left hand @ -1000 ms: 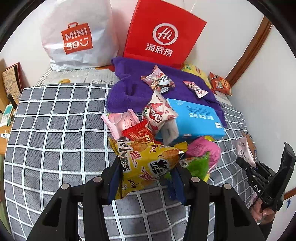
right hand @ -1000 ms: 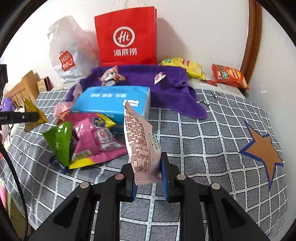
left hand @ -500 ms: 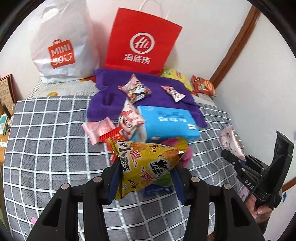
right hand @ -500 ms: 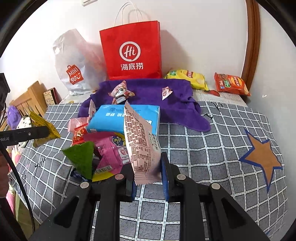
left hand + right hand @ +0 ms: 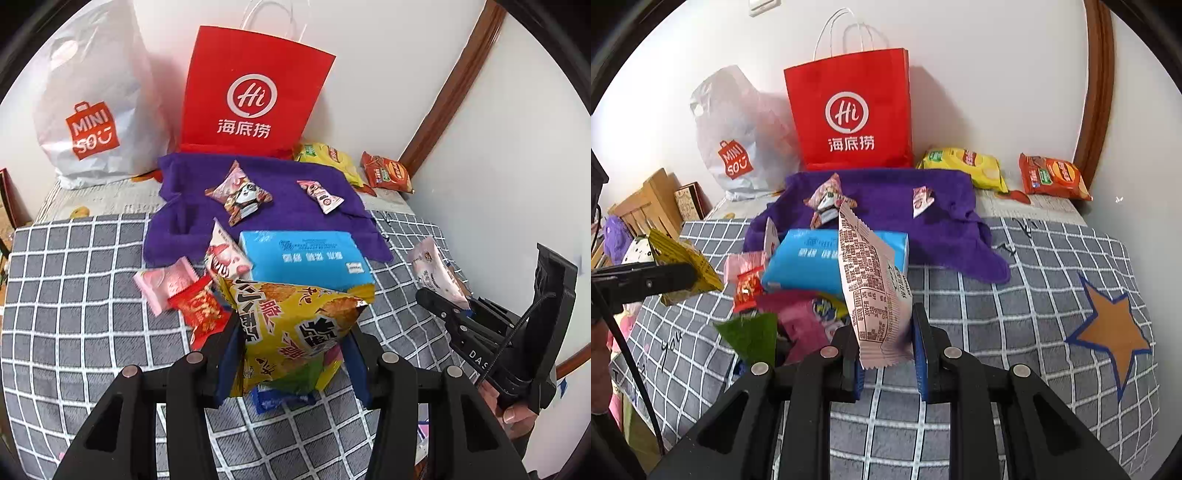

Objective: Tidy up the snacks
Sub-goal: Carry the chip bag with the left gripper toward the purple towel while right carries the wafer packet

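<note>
Red bag [image 5: 849, 110] reads "Hi"; white bag [image 5: 738, 147] (crumpled) reads "MINISO".

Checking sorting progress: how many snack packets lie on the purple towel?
2: a star-shaped panda packet near the purple towel middle, and a small pink-white packet toward its right. None seems hidden.

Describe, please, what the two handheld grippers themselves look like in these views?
Both the left gripper and the right gripper are matte black plastic with angular arms, round silver pivot pins and blue pads on the finger insides. Seen side-on from the left wrist view, the right one carries white lettering beginning "DAS" and a thin black cable.
</note>
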A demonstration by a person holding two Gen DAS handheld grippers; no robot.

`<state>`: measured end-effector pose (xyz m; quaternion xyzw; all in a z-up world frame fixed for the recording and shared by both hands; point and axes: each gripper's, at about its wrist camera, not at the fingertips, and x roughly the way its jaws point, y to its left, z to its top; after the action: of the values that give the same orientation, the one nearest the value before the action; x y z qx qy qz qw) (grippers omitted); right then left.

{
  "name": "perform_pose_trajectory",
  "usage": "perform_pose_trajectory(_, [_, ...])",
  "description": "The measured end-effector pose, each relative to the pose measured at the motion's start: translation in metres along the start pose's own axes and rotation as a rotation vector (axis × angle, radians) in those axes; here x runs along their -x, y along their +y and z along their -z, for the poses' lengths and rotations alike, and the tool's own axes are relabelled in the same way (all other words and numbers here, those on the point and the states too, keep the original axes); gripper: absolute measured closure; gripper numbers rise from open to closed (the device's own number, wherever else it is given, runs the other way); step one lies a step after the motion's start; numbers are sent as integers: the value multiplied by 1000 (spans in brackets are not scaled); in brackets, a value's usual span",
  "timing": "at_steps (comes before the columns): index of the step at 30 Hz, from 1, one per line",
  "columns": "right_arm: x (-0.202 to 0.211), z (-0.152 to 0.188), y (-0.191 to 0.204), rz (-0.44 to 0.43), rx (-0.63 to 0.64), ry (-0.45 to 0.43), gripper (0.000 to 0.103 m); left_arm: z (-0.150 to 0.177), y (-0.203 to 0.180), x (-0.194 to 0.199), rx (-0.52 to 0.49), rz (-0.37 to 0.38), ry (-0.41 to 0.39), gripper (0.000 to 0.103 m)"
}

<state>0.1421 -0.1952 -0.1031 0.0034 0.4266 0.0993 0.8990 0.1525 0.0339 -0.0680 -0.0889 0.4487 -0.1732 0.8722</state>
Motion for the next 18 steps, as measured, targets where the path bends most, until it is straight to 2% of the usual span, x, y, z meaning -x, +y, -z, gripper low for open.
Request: perform_pose_trajectory(18, [-25, -64, 4, -29, 7, -28, 82, -59, -7, -21, -5, 32, -15, 55])
